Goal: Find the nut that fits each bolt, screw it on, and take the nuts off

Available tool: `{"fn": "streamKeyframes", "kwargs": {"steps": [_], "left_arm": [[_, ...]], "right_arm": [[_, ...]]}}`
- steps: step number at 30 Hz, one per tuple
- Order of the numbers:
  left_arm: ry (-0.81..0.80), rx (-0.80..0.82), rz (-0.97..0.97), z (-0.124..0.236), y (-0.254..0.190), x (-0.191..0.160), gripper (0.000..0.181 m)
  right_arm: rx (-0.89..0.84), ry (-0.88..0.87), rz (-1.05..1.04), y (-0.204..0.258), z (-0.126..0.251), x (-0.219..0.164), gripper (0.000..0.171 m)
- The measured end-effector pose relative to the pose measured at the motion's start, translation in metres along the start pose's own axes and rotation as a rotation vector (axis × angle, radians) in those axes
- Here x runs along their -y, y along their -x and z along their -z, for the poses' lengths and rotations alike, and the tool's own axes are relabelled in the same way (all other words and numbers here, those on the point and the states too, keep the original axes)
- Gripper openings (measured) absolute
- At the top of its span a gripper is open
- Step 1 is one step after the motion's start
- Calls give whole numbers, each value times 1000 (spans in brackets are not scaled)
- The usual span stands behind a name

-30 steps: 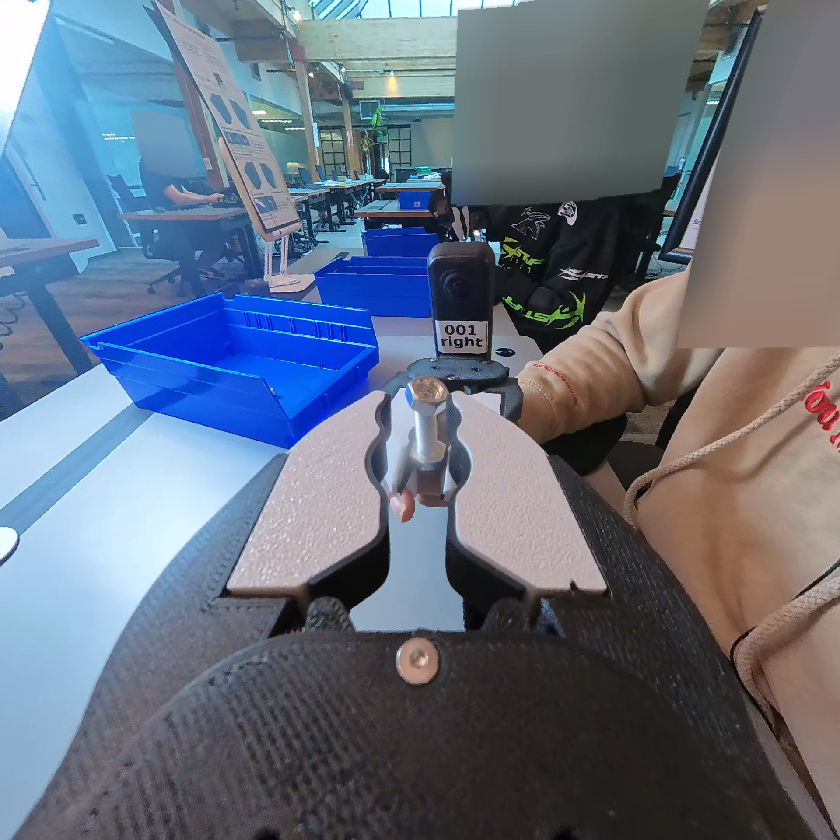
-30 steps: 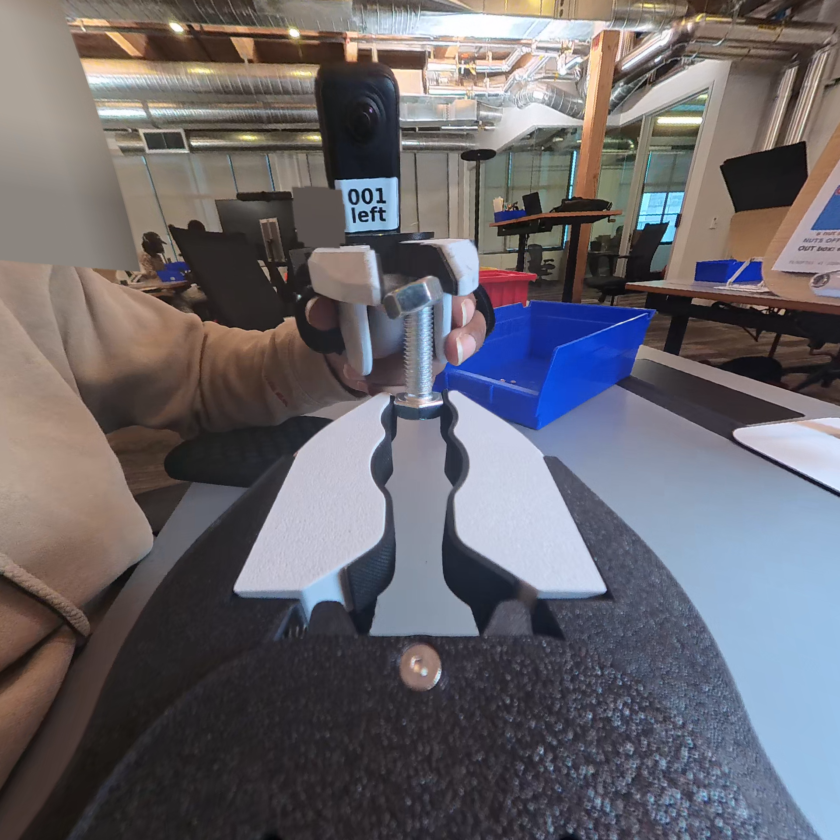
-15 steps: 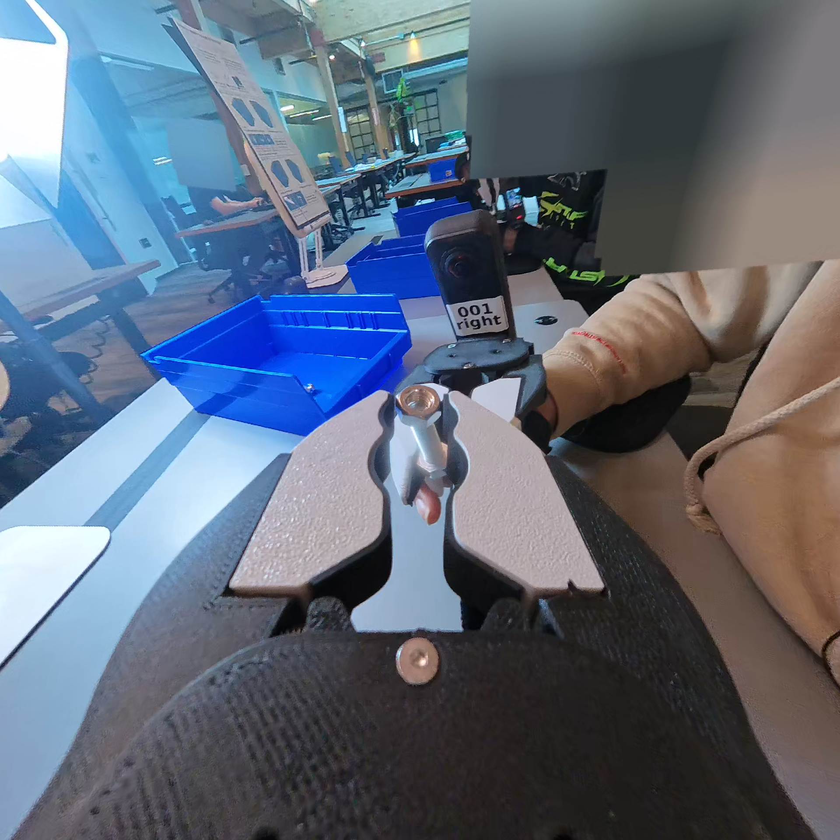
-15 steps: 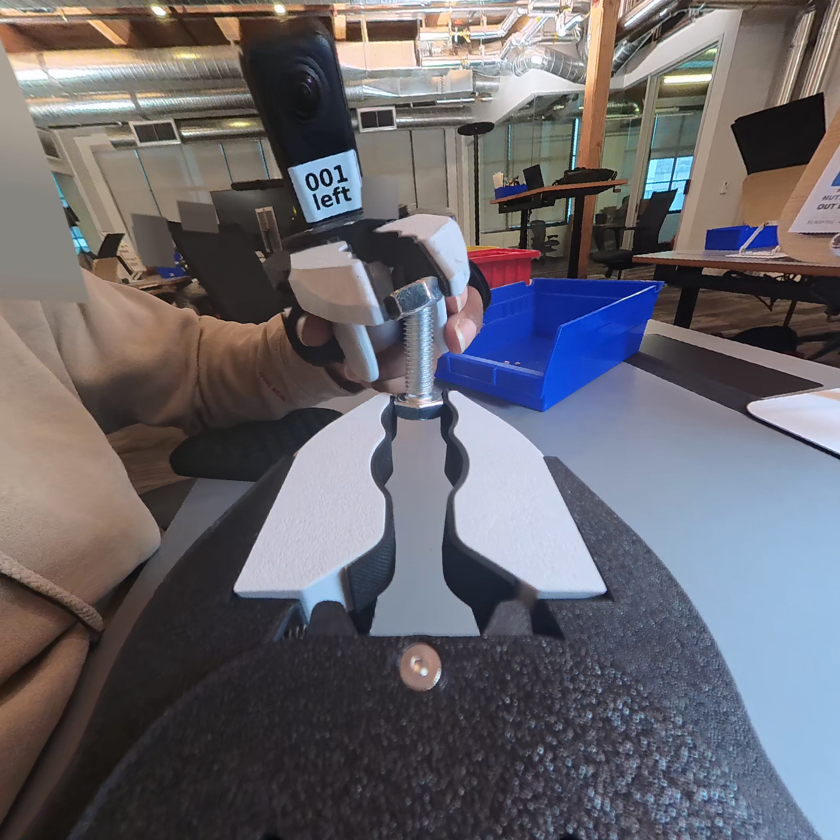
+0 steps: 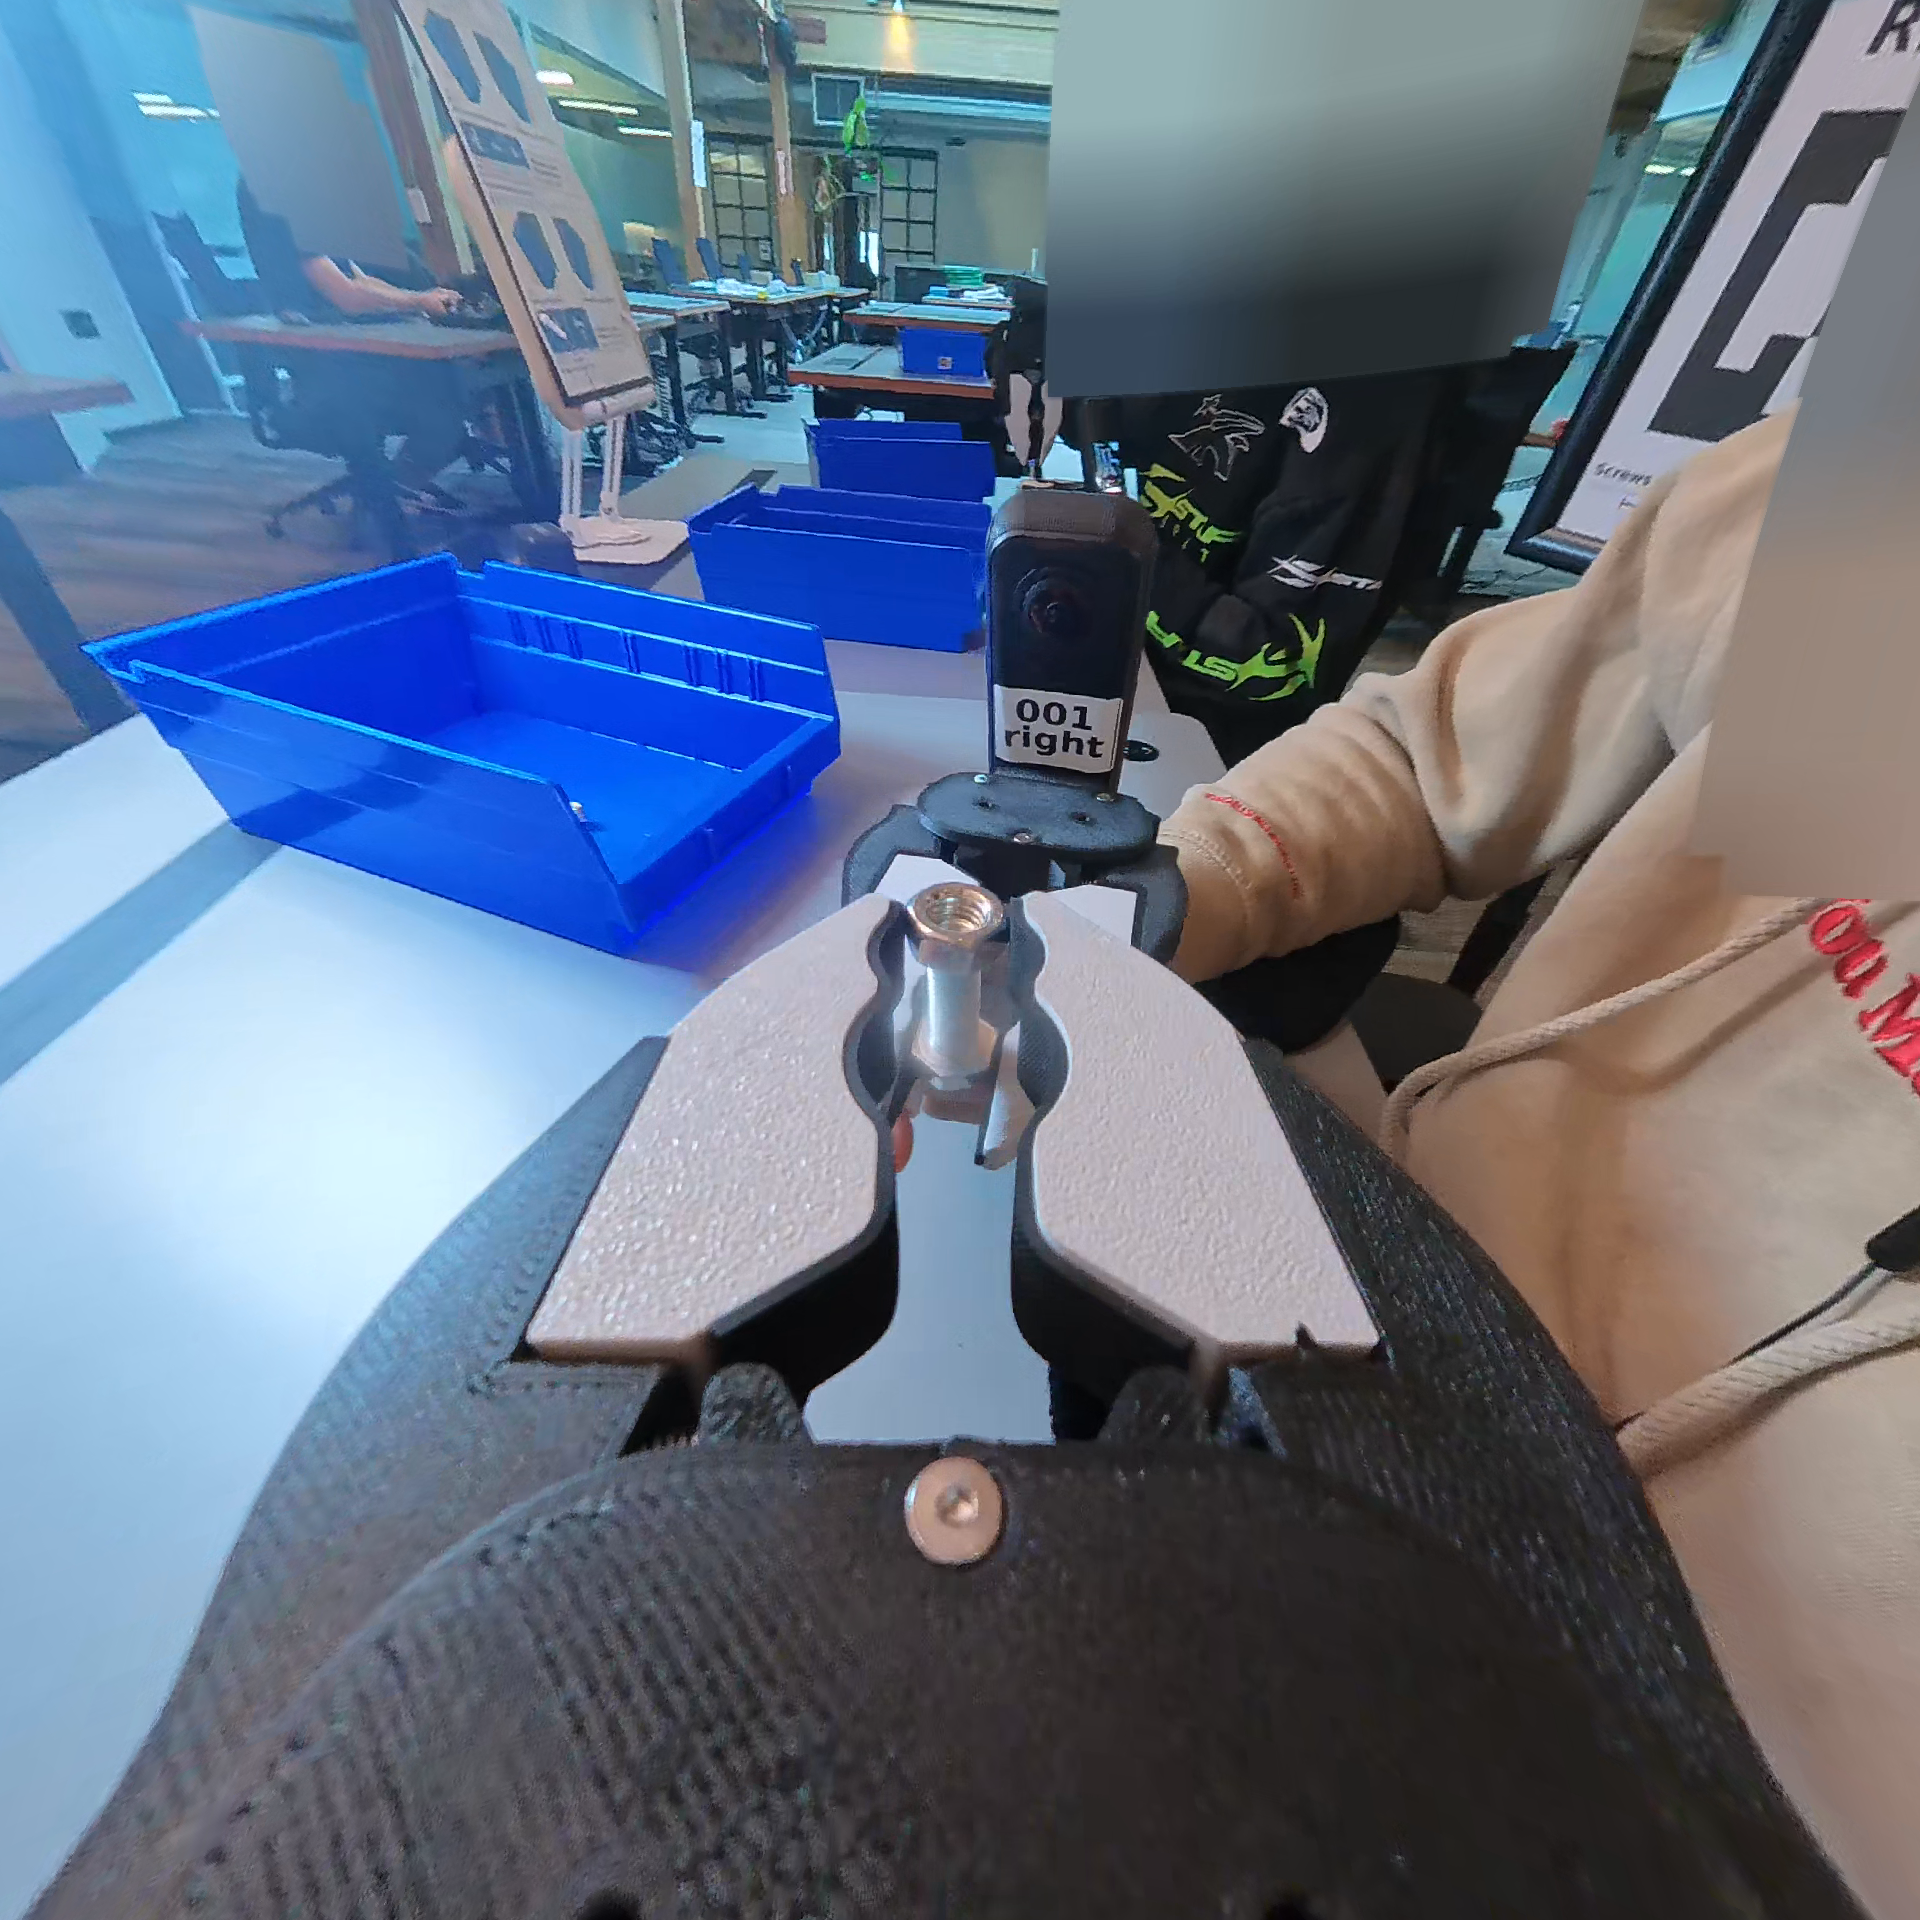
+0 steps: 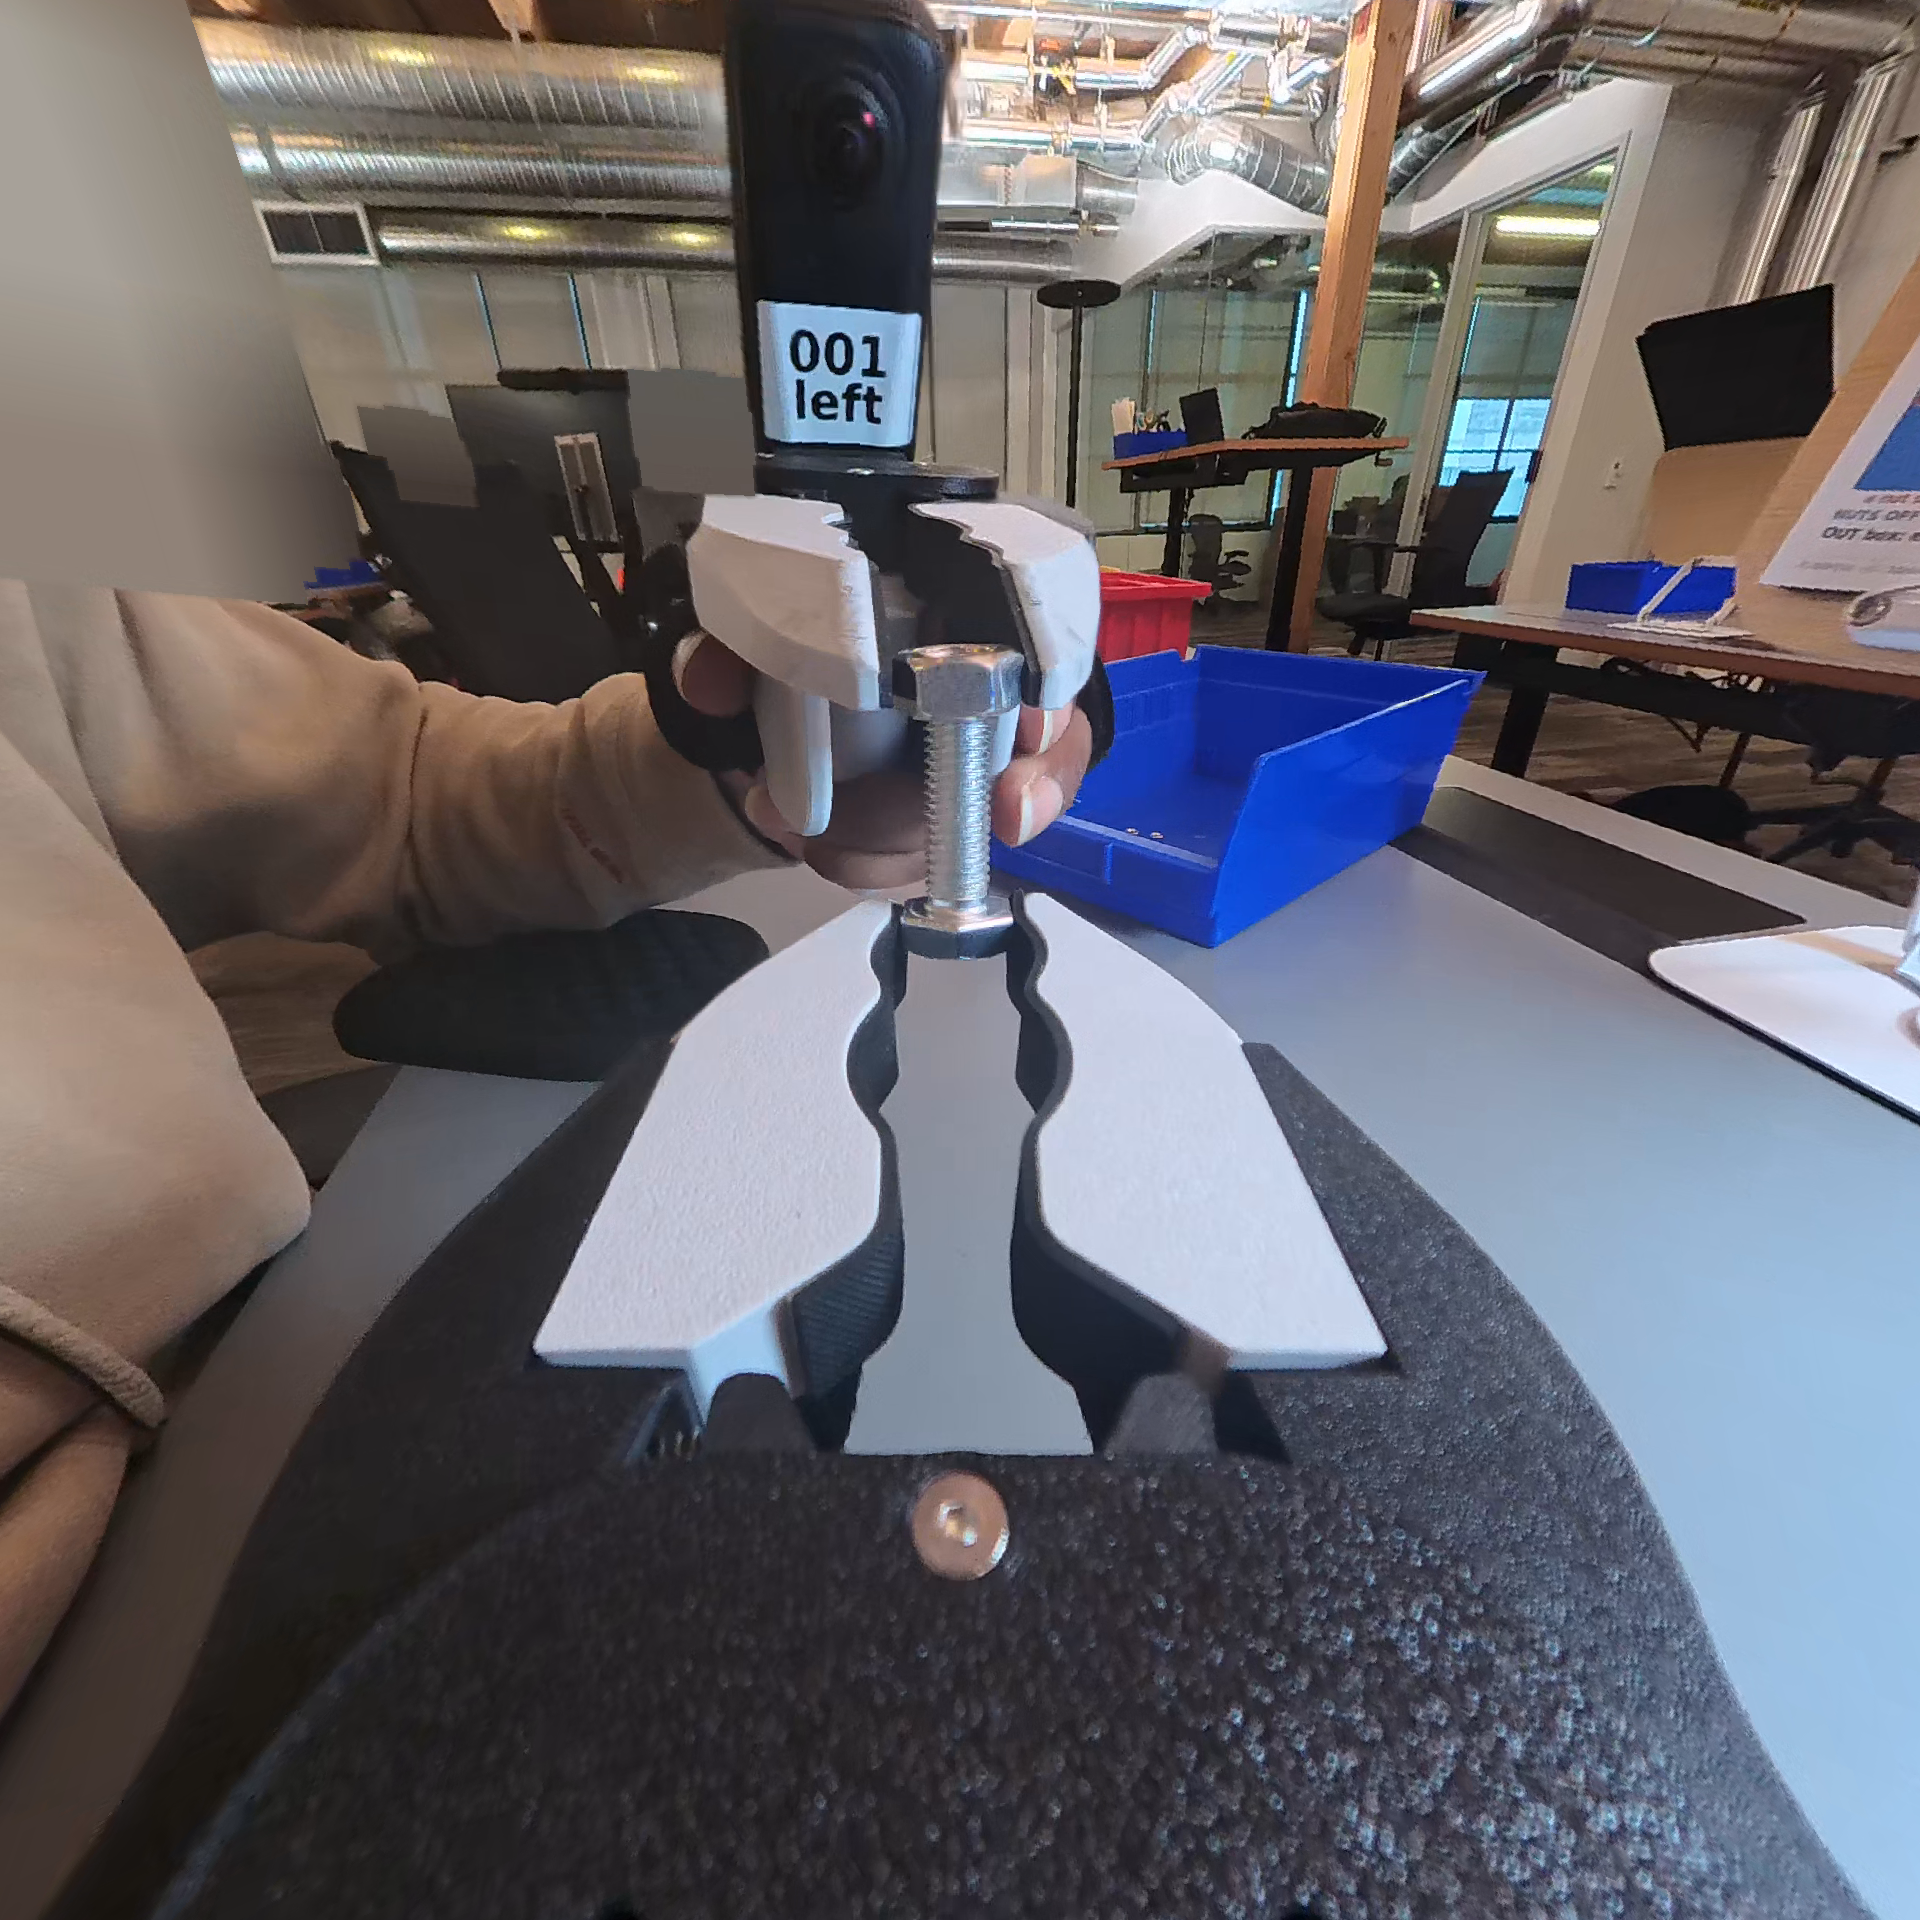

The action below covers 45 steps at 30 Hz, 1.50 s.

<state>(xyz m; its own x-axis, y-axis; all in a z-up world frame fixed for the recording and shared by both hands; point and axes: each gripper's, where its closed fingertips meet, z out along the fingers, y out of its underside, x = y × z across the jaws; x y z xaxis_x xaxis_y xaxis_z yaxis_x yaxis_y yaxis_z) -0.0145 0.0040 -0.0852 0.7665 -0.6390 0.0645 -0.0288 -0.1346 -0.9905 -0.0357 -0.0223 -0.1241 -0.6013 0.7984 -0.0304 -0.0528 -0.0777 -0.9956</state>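
The bolt [image 6: 961, 675] head is clamped by the left tongs [image 6: 956, 665]; the nut [image 6: 953, 927], apparently threaded at its tip, is pinched by the right tongs [image 6: 954, 920] above the counter [image 6: 1558, 1091].

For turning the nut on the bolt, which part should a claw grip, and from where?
Grip two opposite flats of the nut, coming level from the side: the bolt stands upright through it, head up in the left claw. The right claw holds it so.
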Motion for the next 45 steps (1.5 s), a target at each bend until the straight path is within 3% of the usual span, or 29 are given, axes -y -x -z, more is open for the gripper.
{"fn": "streamKeyframes", "kwargs": {"steps": [6,27,34,43,45], "left_arm": [[-3,-54,52,2,-3,0,19],[7,-66,-29,6,-8,1,21],[-28,3,-32,17,7,6,18],[-101,71,-32,4,11,11,29],[-101,98,-27,8,18,10,21]], "right_arm": [[5,-8,23,3,0,1,18],[60,-40,-2,11,0,4,18],[52,-89,-25,6,5,14,18],[-10,-56,-47,-4,2,8,18],[-2,-89,-52,-4,5,13,18]]}}
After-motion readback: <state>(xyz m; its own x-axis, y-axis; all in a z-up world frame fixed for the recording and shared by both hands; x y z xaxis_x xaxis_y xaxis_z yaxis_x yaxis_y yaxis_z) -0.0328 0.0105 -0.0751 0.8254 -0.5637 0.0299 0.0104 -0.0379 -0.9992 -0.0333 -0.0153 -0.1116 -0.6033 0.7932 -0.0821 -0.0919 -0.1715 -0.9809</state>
